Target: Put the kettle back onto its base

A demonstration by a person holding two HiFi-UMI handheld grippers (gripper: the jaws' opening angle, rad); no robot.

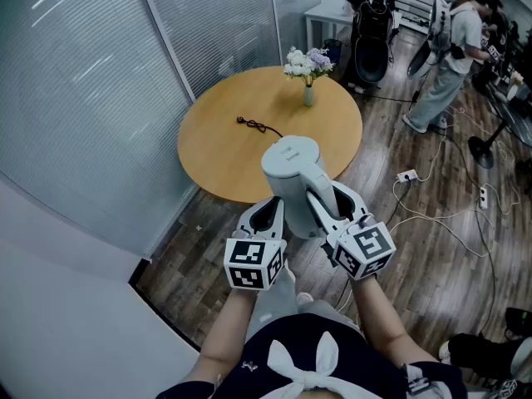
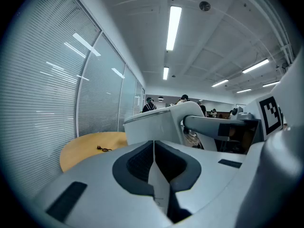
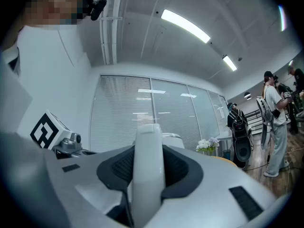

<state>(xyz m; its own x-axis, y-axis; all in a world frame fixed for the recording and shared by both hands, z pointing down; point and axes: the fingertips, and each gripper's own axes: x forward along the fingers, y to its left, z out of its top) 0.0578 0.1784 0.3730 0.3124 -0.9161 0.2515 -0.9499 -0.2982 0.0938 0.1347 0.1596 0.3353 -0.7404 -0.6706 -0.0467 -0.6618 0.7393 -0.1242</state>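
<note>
A white electric kettle (image 1: 291, 169) hangs in the air over the near edge of the round wooden table (image 1: 216, 152). My right gripper (image 1: 332, 210) is shut on the kettle's handle (image 3: 148, 175), which fills the gap between its dark pads. The left gripper (image 1: 266, 216) sits close beside the kettle's body on the left, its jaws (image 2: 153, 175) shut with nothing held. In the left gripper view the kettle (image 2: 156, 127) and its handle (image 2: 213, 125) lie just ahead. No kettle base shows in any view; the kettle hides part of the table.
A black cord (image 1: 259, 125) lies on the table, and a small vase of flowers (image 1: 308, 69) stands at its far edge. A glass wall with blinds runs along the left. People stand at the back right; cables and a power strip (image 1: 407, 175) lie on the wooden floor.
</note>
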